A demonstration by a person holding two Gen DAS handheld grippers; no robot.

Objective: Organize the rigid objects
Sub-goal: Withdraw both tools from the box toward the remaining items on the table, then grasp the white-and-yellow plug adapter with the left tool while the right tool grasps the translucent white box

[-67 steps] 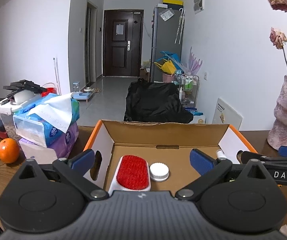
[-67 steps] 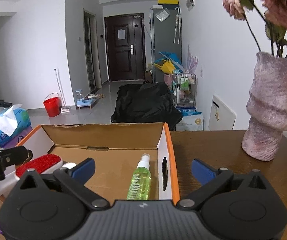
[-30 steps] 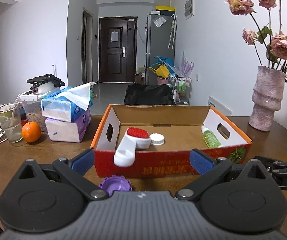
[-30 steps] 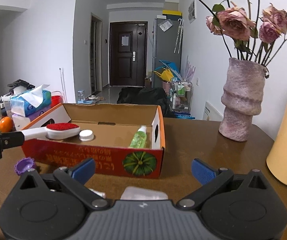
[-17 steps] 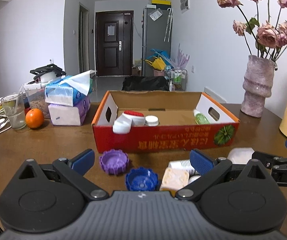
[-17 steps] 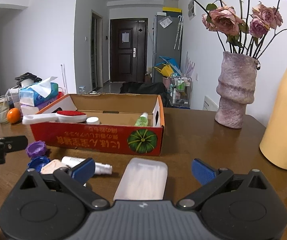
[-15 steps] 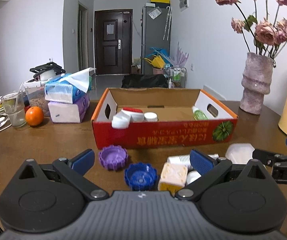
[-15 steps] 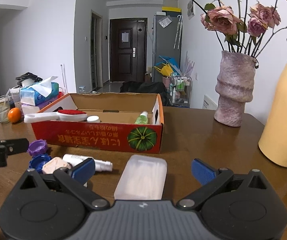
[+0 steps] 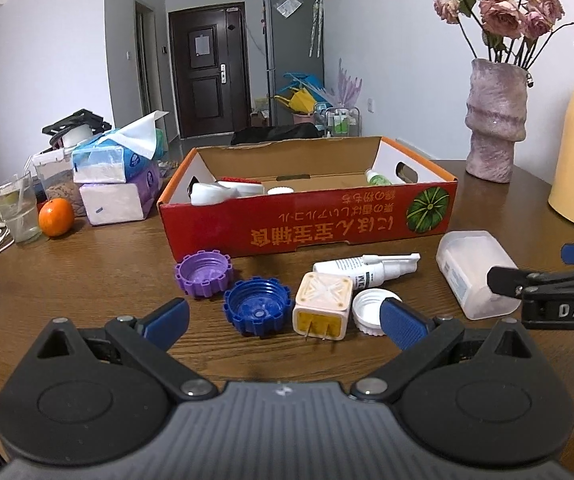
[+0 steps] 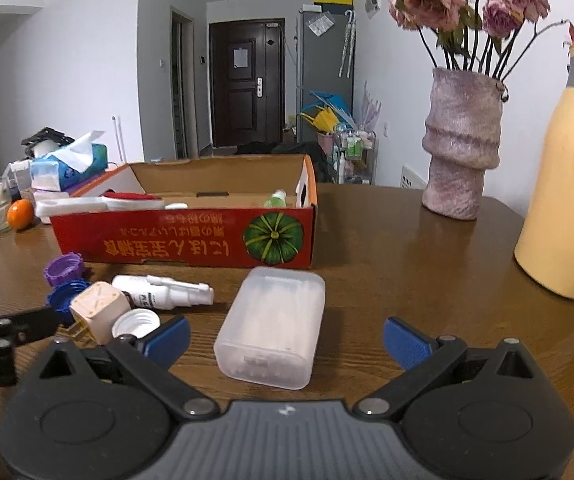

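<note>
We hold our right gripper [image 10: 283, 338], jaws wide, before the frosted rectangular plastic case [image 10: 273, 330] at lower centre on the table [image 10: 407, 264]; light, stiff, slippery, best pinched across its long sides.

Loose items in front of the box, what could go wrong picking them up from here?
The blue cap, plug adapter and white cap sit packed together, so the open left claw may nudge neighbours. The translucent case looks wide and smooth for the open right claw and could slip.
</note>
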